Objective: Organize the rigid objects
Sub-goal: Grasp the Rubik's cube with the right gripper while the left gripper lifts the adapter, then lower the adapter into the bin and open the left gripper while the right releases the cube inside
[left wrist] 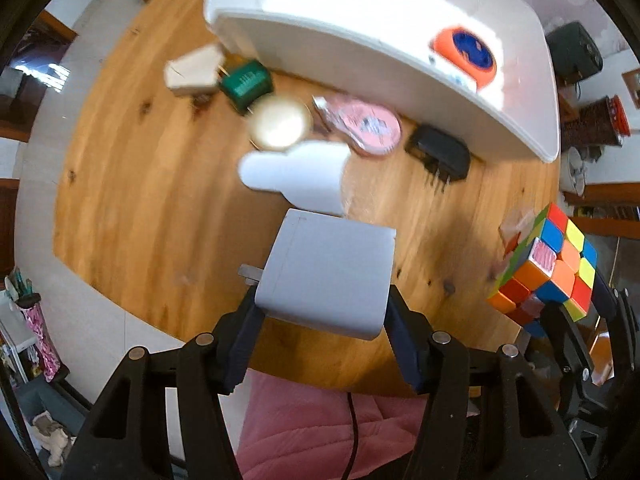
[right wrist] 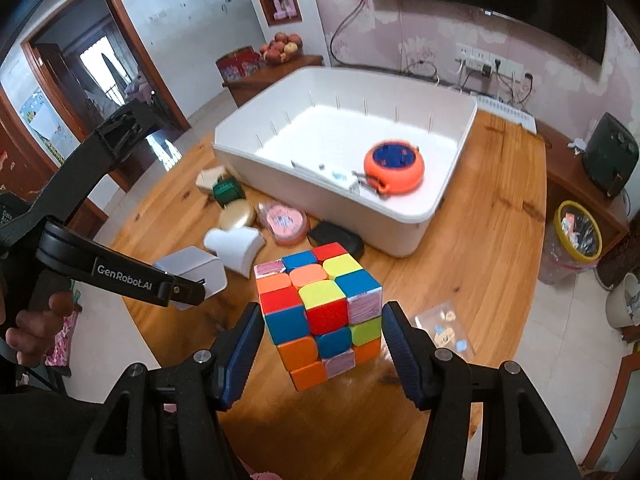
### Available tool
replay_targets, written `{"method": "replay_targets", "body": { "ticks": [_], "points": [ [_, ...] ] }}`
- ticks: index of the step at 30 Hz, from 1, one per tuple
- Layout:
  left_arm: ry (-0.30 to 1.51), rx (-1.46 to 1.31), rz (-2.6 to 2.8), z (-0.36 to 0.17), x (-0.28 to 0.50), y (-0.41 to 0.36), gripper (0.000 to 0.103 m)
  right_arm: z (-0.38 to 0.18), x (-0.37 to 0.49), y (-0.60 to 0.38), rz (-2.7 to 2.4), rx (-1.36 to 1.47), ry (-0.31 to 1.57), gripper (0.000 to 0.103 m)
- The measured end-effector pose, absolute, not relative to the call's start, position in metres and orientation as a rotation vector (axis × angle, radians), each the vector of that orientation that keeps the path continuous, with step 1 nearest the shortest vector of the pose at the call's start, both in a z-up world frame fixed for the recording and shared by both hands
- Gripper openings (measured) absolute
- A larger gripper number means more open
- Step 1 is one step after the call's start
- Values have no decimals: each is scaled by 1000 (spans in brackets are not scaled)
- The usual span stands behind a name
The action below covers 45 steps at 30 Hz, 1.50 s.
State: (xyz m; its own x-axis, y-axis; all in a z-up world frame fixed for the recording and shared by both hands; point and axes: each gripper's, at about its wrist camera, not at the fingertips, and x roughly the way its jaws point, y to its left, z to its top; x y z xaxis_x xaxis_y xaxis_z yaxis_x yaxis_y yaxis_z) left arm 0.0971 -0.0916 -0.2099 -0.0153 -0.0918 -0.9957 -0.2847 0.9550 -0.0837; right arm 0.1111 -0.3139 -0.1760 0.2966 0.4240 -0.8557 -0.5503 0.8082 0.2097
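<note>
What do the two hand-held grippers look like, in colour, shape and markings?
Both look alike. The left hand-held gripper and the right hand-held gripper have black angular frames with round silver bolts and two dark blue ribbed fingers. Seen from the right wrist, the left one's black body bears white lettering "GenRobot.AI". A thin dark cable runs below the left one.

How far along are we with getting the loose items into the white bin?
Done: only the orange reel and a small white item lie in the bin. In hand: the left gripper holds the white charger, the right gripper holds the cube, both above the table. Left: about six things by the bin, including the pink case and green block.
</note>
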Motion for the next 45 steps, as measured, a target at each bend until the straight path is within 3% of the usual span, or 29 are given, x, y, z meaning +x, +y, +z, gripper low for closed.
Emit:
{"method": "replay_targets", "body": {
  "ticks": [22, 45],
  "points": [
    [1382, -216, 158, -131, 178, -19, 63, -144, 169, -287, 539, -32, 933, 61],
    [1357, -146, -63, -178, 276, -25, 63, -188, 225, -272, 317, -7, 1064, 61]
  ]
}}
